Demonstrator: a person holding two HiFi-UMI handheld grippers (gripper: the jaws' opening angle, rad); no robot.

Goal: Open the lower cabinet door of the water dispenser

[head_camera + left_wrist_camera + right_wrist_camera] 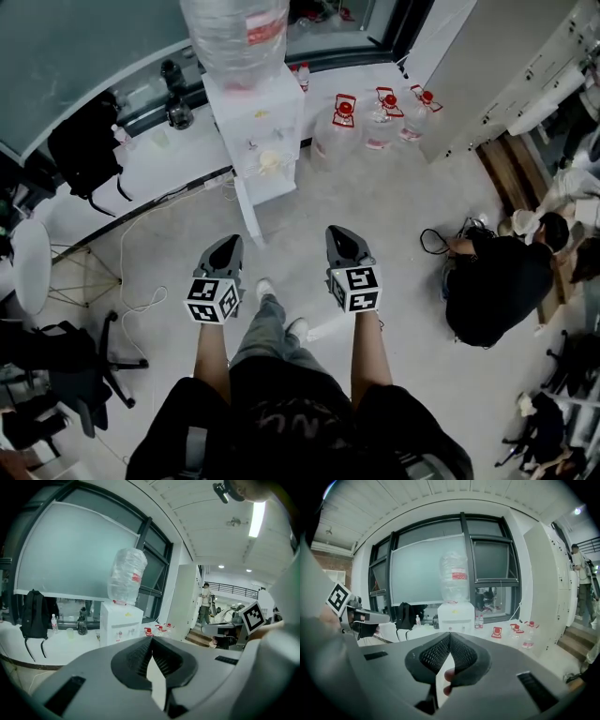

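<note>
Both tools were held out side by side at mid-frame in the head view, over bare floor. We noted the left gripper (226,246) with its jaws drawn together, tips meeting and nothing between them; its own view showed the same (151,638). The right gripper (339,234) was likewise closed to a narrow point and empty, its ribbed pads touching at the tips (450,635).

The water dispenser (261,127) stood well ahead of both grippers, apart from them, against a white ledge (159,159) below the window. It was a white box with a large clear bottle (234,33) upended on top. Both gripper views looked toward it (121,623) (456,618).

We could not make out the lower cabinet door from any view: the head view was too steep, and the bodies of the grippers hid the lower front in the other two.

A black backpack (84,150) sat on the ledge left of the dispenser. Clear jugs with red caps (380,117) stood on the floor to its right. A person in dark clothes (497,286) crouched at the right.
</note>
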